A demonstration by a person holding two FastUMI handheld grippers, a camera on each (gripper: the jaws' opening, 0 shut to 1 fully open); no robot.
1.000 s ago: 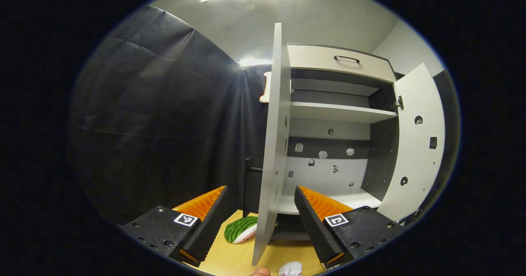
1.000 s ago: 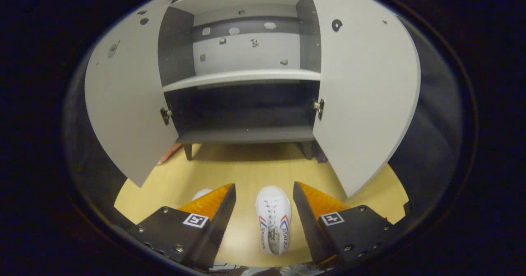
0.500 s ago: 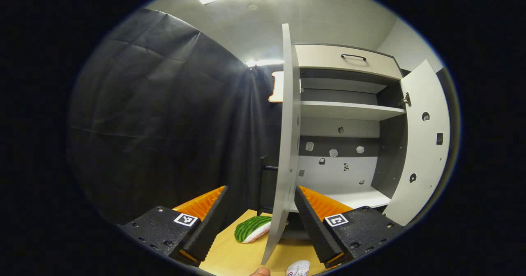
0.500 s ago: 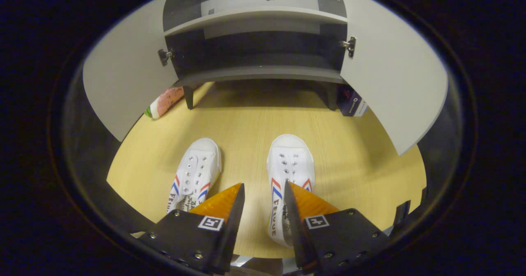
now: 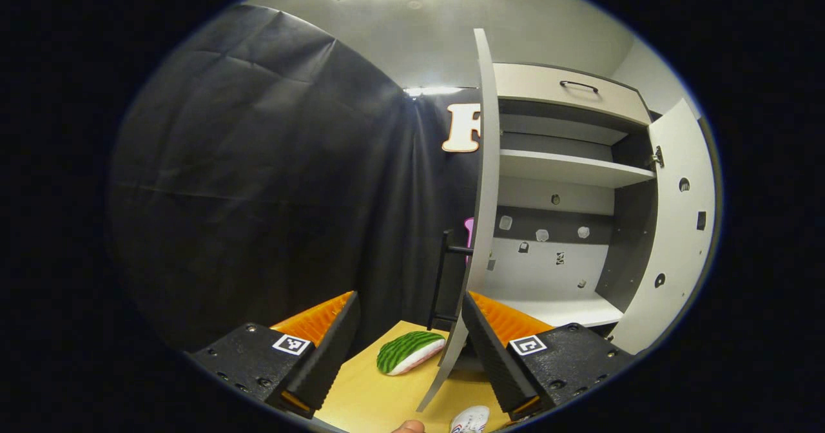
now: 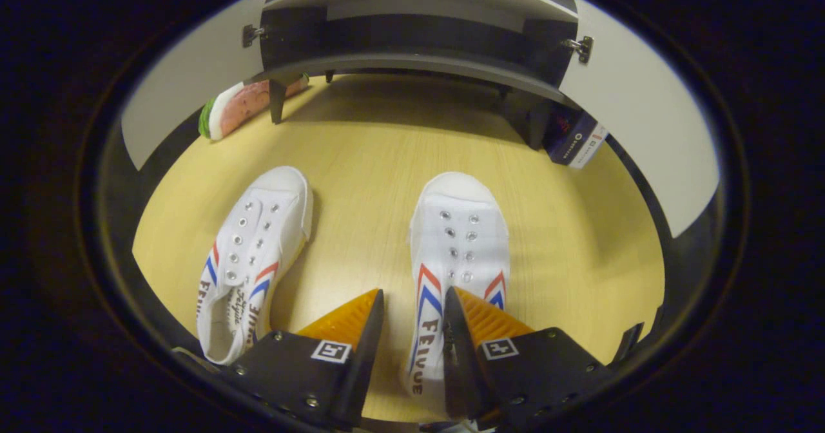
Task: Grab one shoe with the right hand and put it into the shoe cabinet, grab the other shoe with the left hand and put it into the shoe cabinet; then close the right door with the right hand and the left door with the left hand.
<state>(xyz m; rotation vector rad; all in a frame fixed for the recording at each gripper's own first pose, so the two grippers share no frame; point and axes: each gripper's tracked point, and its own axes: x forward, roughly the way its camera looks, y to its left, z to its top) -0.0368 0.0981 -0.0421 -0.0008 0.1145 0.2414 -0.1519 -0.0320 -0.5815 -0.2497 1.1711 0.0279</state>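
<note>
The white canvas shoe (image 6: pixel 459 252) on the wooden tabletop (image 6: pixel 580 240) is straddled by the right gripper (image 6: pixel 412 304), jaws narrowly parted, nothing gripped. If closed on thin canvas, slippage is risked. The left gripper (image 5: pixel 409 310) is held agape, empty.

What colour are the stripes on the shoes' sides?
Red and blue on the white shoes, clearest in the right gripper view.

White canvas shoes (image 6: pixel 459 240) lie on a matt pale wood-grain floor (image 6: pixel 374 156); cabinet doors (image 6: pixel 644 117) look smooth, matt laminate.
</note>
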